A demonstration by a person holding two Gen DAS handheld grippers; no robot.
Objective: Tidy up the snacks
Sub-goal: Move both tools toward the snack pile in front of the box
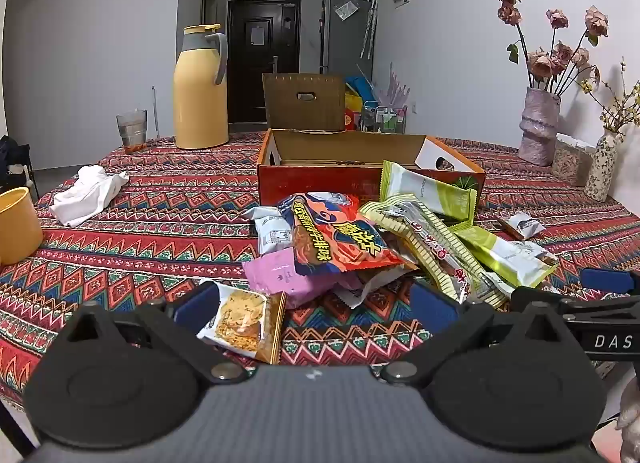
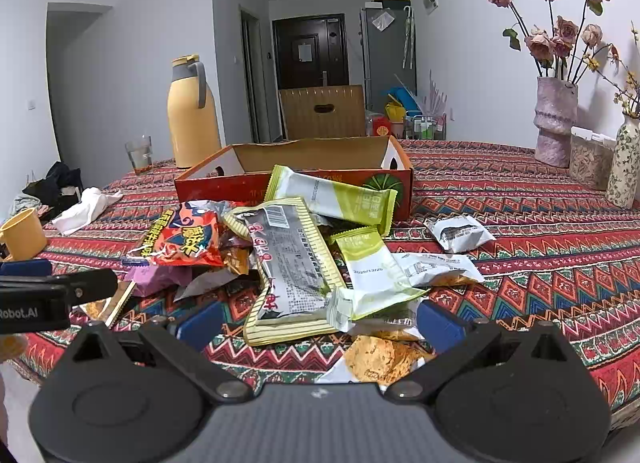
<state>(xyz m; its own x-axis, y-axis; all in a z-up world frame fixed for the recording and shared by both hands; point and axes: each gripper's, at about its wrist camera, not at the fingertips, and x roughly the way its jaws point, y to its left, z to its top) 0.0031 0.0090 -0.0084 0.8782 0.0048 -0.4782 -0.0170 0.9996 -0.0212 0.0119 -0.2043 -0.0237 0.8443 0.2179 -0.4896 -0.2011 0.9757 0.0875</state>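
A pile of snack packets lies on the patterned tablecloth in front of an open red cardboard box (image 1: pixel 320 179) (image 2: pixel 224 187). On top are a red-orange noodle packet (image 1: pixel 340 239) (image 2: pixel 184 241), a striped silver packet (image 1: pixel 436 247) (image 2: pixel 292 271) and green-white packets (image 1: pixel 432 187) (image 2: pixel 336 193). My left gripper (image 1: pixel 316 307) is open, with a cracker packet (image 1: pixel 244 321) by its left finger. My right gripper (image 2: pixel 320 321) is open over another cracker packet (image 2: pixel 380 355) and the near end of the striped packet.
A yellow thermos (image 1: pixel 200 91), a glass (image 1: pixel 132 131), a white cloth (image 1: pixel 88 193) and a yellow cup (image 1: pixel 16 227) stand at the left. Vases with dried flowers (image 2: pixel 556 123) stand at the right. A small grey packet (image 2: pixel 460 233) lies apart.
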